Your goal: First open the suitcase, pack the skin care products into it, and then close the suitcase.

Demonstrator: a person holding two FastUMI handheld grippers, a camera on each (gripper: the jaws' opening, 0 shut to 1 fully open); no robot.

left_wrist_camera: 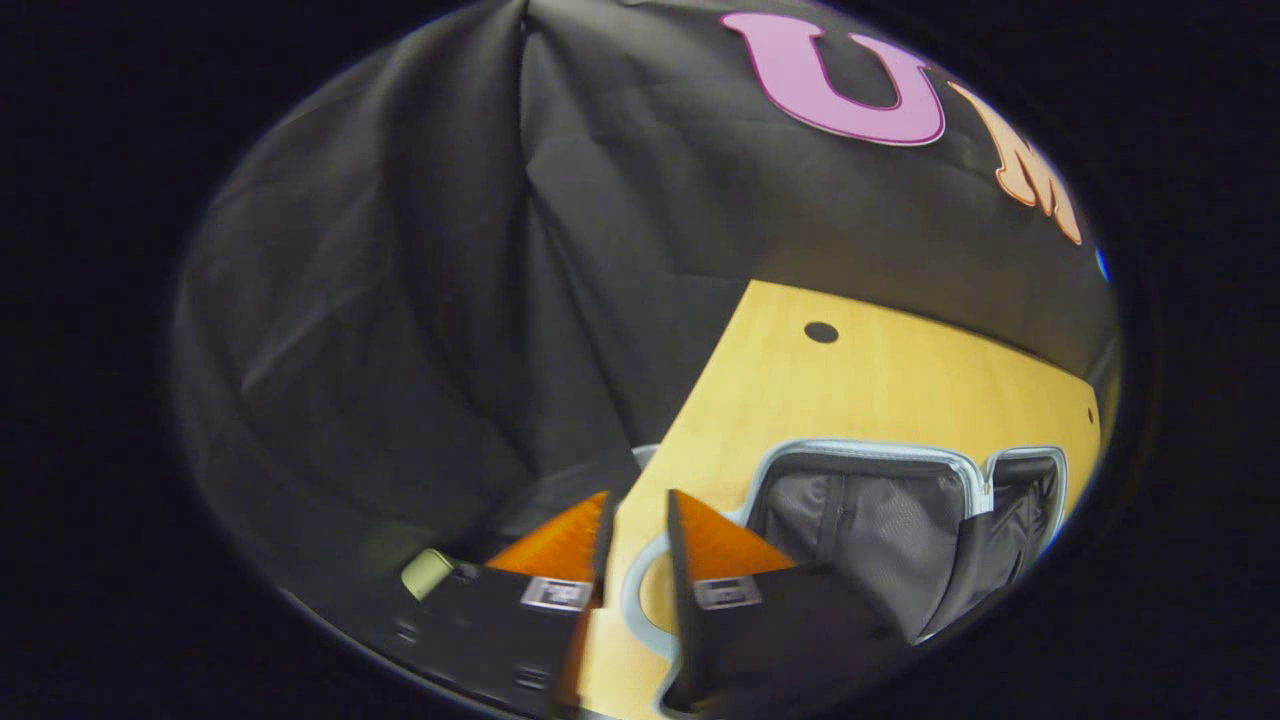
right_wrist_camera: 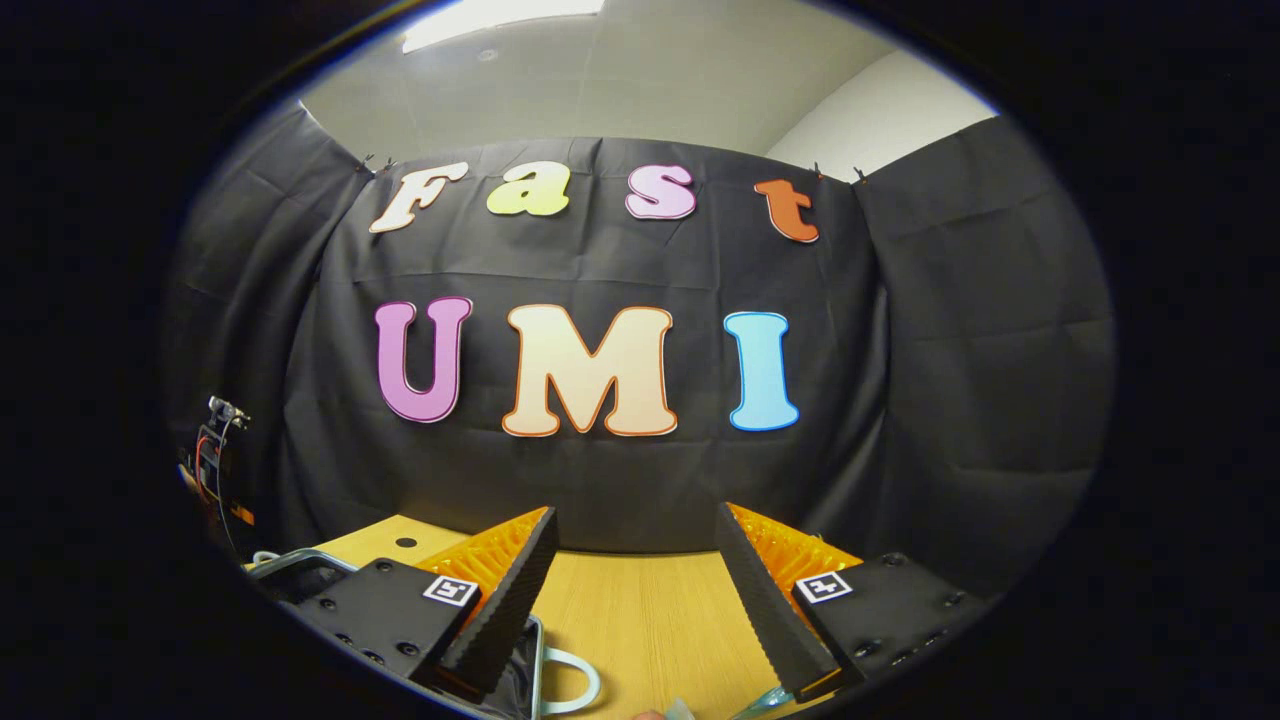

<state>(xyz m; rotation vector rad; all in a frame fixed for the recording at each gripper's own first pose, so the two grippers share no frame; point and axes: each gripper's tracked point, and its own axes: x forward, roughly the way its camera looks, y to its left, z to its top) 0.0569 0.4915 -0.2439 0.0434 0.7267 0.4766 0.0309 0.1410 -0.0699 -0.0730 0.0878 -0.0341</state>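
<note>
In the left gripper view the left gripper (left_wrist_camera: pixel 638 500) points over the near left part of a pale wooden worktop (left_wrist_camera: pixel 860 385), its two fingers standing a narrow gap apart with nothing between them; bare wood and a curved pale handle (left_wrist_camera: pixel 640 590) show through the gap. To the right of the fingers lies the suitcase (left_wrist_camera: pixel 900 520), open, with a light piped rim running round grey fabric lining, and a second lined section at its far right; the handle sits at its left end, just beside the gripper's right finger. A small dark round hole (left_wrist_camera: pixel 821 332) marks the worktop farther off, well apart from the case. A small pale object (left_wrist_camera: pixel 428 572) shows at the lower left beside the gripper body, too blurred to identify. In the right gripper view the right gripper (right_wrist_camera: pixel 635 525) is held level and faces the booth's far wall, its fingers spread wide and empty above the worktop (right_wrist_camera: pixel 650 610). Under its left finger an edge of the suitcase (right_wrist_camera: pixel 300 570) shows at the lower left, with the looped handle (right_wrist_camera: pixel 575 680) lying on the wood beside it. At the very bottom, between the fingers, a small clear item (right_wrist_camera: pixel 680 710) peeks in, too cut off to tell what it is.
</note>
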